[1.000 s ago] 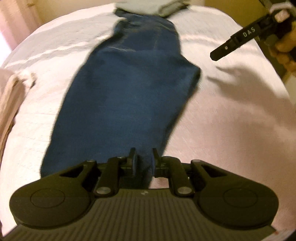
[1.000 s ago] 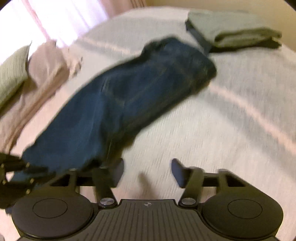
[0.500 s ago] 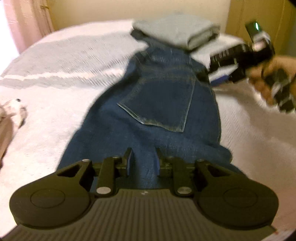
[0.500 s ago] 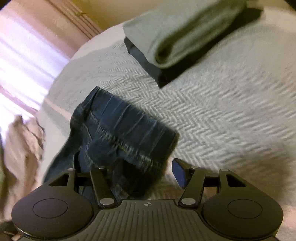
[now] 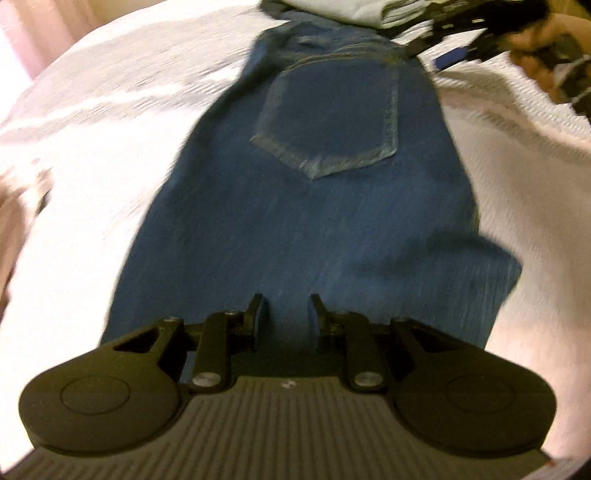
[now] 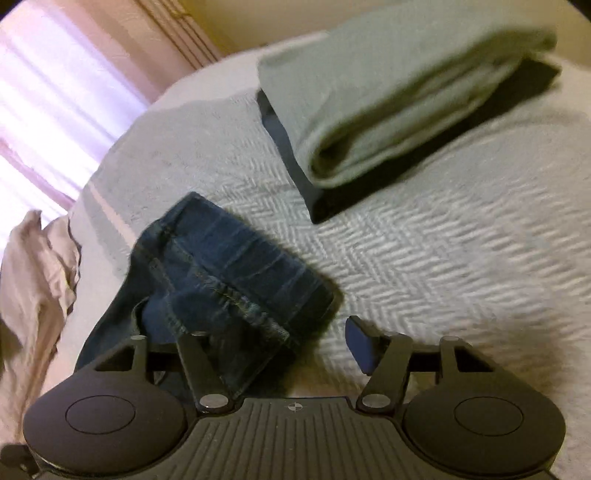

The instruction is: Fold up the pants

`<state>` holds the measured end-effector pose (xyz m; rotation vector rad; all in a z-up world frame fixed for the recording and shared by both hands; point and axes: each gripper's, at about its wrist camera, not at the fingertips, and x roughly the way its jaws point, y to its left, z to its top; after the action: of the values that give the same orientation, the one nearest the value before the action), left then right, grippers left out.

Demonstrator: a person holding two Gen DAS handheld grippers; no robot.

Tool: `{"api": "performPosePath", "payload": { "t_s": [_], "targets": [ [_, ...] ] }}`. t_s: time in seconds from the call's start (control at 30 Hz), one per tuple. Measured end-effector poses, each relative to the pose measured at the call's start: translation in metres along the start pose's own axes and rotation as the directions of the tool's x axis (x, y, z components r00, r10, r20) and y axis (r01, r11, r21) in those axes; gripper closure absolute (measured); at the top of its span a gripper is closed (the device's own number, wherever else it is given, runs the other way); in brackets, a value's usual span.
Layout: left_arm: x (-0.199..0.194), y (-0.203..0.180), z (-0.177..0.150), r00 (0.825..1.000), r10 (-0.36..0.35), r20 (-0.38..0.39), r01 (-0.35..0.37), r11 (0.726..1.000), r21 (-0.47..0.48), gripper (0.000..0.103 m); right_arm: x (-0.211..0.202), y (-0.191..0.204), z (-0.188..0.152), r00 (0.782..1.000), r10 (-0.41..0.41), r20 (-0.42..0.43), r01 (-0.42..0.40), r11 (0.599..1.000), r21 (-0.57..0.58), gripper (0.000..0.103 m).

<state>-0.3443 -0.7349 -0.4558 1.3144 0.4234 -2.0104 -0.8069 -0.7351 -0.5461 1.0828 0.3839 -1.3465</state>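
Note:
Dark blue jeans [image 5: 314,221] lie lengthwise on the bed with a back pocket [image 5: 332,122] facing up. My left gripper [image 5: 286,306] sits low over the near end, nearly closed, with denim pinched between its fingers. Beside it on the right the cloth bunches into a fold. My right gripper [image 6: 280,332] is open at the waistband [image 6: 240,266]. One corner of the waistband lies between its jaws and hides the left finger. The blue-padded right finger [image 6: 360,347] rests on the bedcover. In the left wrist view the right gripper [image 5: 461,33] and the hand [image 5: 546,48] holding it are at the waist end.
A folded grey-green garment on a dark one [image 6: 406,92] sits just beyond the waistband. A crumpled beige garment [image 6: 33,288] lies at the left. A white herringbone bedcover [image 6: 461,258] lies under everything. A curtained window [image 6: 55,92] is at the back left.
My left gripper has travelled up the jeans toward the waist, so the pocket is now close. My right gripper swung from the leg area to the waistband corner and dropped close to it.

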Motion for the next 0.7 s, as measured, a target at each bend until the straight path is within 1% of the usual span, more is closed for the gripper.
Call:
{"api": "performPosePath", "payload": {
  "t_s": [0.03,0.07,0.13,0.17,0.23,0.3,0.37,0.4,0.43,0.5,0.53,0.57,0.6,0.63,0.67,0.7],
  "targets": [
    [-0.006,0.005,-0.01,1.0,0.015,-0.005,-0.015,1.0,-0.018,0.083,-0.011,0.005,-0.007,1.0,-0.013,0.007,0.013,1.0,-0.012,0.045],
    [-0.012,0.01,-0.021,0.999,0.031,-0.01,-0.031,0.999,-0.044,0.083,-0.019,0.011,-0.013,1.0,-0.004,0.008,0.004,1.0,-0.018,0.045],
    [-0.025,0.02,-0.047,0.998,0.062,-0.019,-0.064,0.993,-0.098,0.083,-0.037,0.031,-0.036,0.998,0.061,0.001,-0.061,0.997,-0.045,0.045],
    [-0.03,0.023,-0.057,0.997,0.076,-0.027,-0.078,0.99,-0.117,0.083,-0.044,0.043,-0.049,0.994,0.108,-0.026,-0.11,0.992,-0.056,0.045],
    [-0.042,0.029,-0.082,0.993,0.107,-0.04,-0.112,0.981,-0.159,0.083,-0.05,0.068,-0.078,0.972,0.209,-0.107,-0.215,0.975,-0.048,0.045],
    [-0.053,0.042,-0.108,0.989,0.133,-0.064,-0.144,0.967,-0.209,0.083,-0.046,0.089,-0.103,0.943,0.281,-0.178,-0.287,0.958,-0.009,0.045],
    [-0.059,0.056,-0.133,0.982,0.168,-0.089,-0.186,0.948,-0.259,0.082,-0.035,0.103,-0.123,0.925,0.308,-0.221,-0.312,0.95,0.016,0.045],
    [-0.062,0.063,-0.146,0.977,0.181,-0.11,-0.205,0.937,-0.282,0.082,-0.029,0.107,-0.131,0.921,0.304,-0.243,-0.308,0.951,0.02,0.045],
    [-0.063,0.071,-0.16,0.969,0.202,-0.14,-0.236,0.923,-0.304,0.082,-0.024,0.11,-0.139,0.923,0.278,-0.267,-0.283,0.959,0.019,0.045],
    [-0.073,0.086,-0.188,0.966,0.212,-0.15,-0.252,0.902,-0.349,0.082,-0.023,0.112,-0.151,0.93,0.187,-0.315,-0.206,0.978,-0.028,0.046],
    [-0.08,0.092,-0.202,0.961,0.224,-0.162,-0.269,0.893,-0.36,0.079,-0.027,0.112,-0.155,0.936,0.15,-0.318,-0.18,0.981,-0.067,0.046],
    [-0.087,0.098,-0.215,0.951,0.251,-0.18,-0.301,0.882,-0.362,0.079,-0.031,0.113,-0.157,0.941,0.118,-0.318,-0.157,0.983,-0.099,0.046],
    [-0.097,0.105,-0.229,0.942,0.273,-0.193,-0.329,0.862,-0.385,0.079,-0.038,0.115,-0.157,0.945,0.077,-0.317,-0.126,0.982,-0.137,0.046],
    [-0.108,0.113,-0.245,0.938,0.283,-0.202,-0.344,0.837,-0.426,0.078,-0.047,0.12,-0.158,0.951,0.04,-0.305,-0.099,0.978,-0.181,0.046],
    [-0.116,0.119,-0.259,0.933,0.29,-0.214,-0.358,0.815,-0.456,0.078,-0.055,0.127,-0.158,0.96,0.004,-0.281,-0.072,0.97,-0.233,0.046],
    [-0.125,0.124,-0.276,0.924,0.303,-0.234,-0.38,0.795,-0.473,0.078,-0.064,0.136,-0.159,0.969,-0.028,-0.245,-0.045,0.957,-0.287,0.046]
  ]
}}
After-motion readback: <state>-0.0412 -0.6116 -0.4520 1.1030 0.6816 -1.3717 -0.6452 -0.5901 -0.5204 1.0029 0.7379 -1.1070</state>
